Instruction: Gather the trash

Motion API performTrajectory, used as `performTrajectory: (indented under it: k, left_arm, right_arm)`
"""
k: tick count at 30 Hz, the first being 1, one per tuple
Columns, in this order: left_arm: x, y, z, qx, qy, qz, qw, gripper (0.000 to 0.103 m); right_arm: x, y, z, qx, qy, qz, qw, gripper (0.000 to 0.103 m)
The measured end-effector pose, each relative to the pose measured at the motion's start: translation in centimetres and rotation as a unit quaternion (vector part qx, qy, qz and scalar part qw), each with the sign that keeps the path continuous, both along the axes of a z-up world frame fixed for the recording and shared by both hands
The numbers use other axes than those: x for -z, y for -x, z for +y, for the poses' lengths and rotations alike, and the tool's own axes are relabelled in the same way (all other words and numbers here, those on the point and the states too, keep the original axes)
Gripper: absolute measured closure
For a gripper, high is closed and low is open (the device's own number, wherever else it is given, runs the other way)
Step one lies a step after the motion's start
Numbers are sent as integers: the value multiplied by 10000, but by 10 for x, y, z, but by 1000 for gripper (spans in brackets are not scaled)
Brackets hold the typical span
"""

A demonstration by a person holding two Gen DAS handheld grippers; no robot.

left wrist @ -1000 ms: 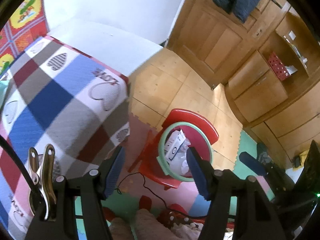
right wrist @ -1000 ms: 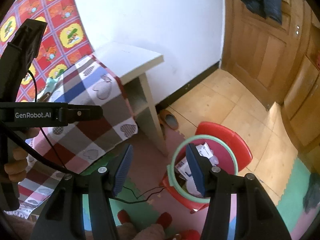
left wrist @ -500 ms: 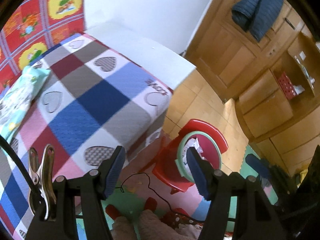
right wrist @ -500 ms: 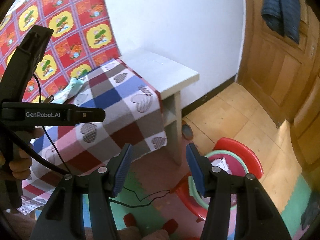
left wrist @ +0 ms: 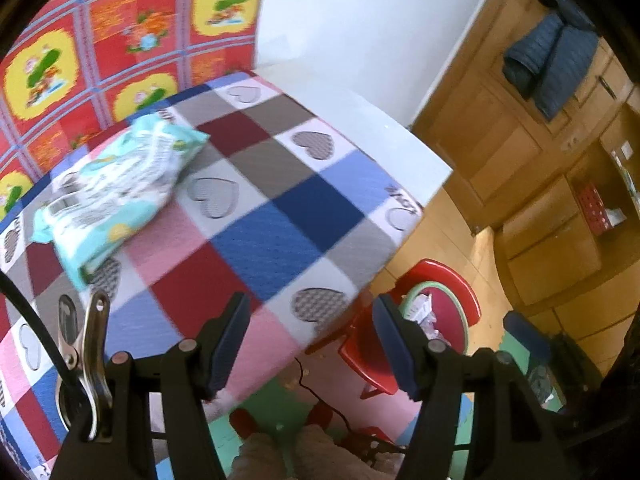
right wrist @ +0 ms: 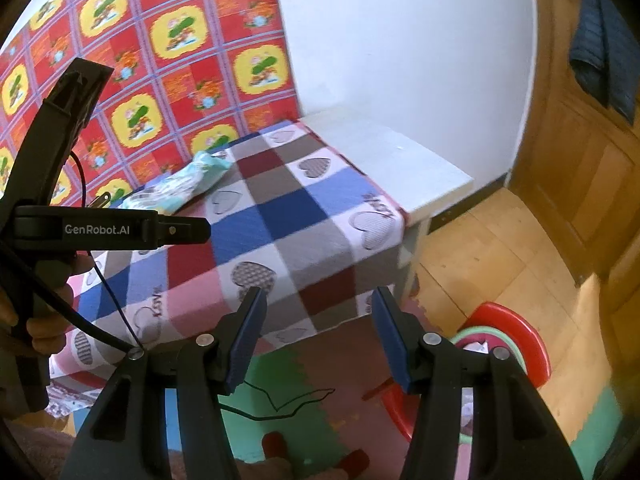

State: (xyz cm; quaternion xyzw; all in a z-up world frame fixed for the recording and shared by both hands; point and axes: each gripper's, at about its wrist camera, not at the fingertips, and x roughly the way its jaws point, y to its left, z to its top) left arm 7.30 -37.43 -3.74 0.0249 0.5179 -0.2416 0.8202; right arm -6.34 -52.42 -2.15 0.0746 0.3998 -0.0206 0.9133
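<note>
Left wrist view: the left gripper (left wrist: 312, 320) stands with its jaws apart and nothing between them, over the near edge of a checked blanket (left wrist: 256, 216) with grey hearts. A pale turquoise packet (left wrist: 116, 188) (the trash on the table, blurred) lies flat on the blanket's far left part, close to the red and yellow patterned cloth (left wrist: 120, 36) behind it. At lower right, on the floor, a bin with a green rim (left wrist: 460, 312) sits on a red stool (left wrist: 440, 276) and holds crumpled white paper (left wrist: 420, 308).

Right wrist view: the right gripper (right wrist: 318, 320) is likewise released and empty, over the blanket's (right wrist: 288, 216) hanging front edge. The packet (right wrist: 180, 186) lies well beyond it, near the patterned cloth (right wrist: 160, 60). The left gripper's body (right wrist: 96, 229) crosses the left side, held by a hand (right wrist: 44, 312). The bin (right wrist: 480, 334) shows only partly behind the right finger.
</note>
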Motion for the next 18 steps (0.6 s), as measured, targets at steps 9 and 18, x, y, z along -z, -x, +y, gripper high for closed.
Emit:
performTrajectory:
  k: [9, 18]
  left_arm:
    - [-5, -17, 66, -444, 35, 44, 9990, 36]
    - [-9, -30, 121, -823, -24, -2, 9966, 36]
  right_arm:
    - [-5, -23, 45, -267, 25, -29, 9996, 47]
    - [-6, -66, 84, -690, 110, 65, 9975, 47]
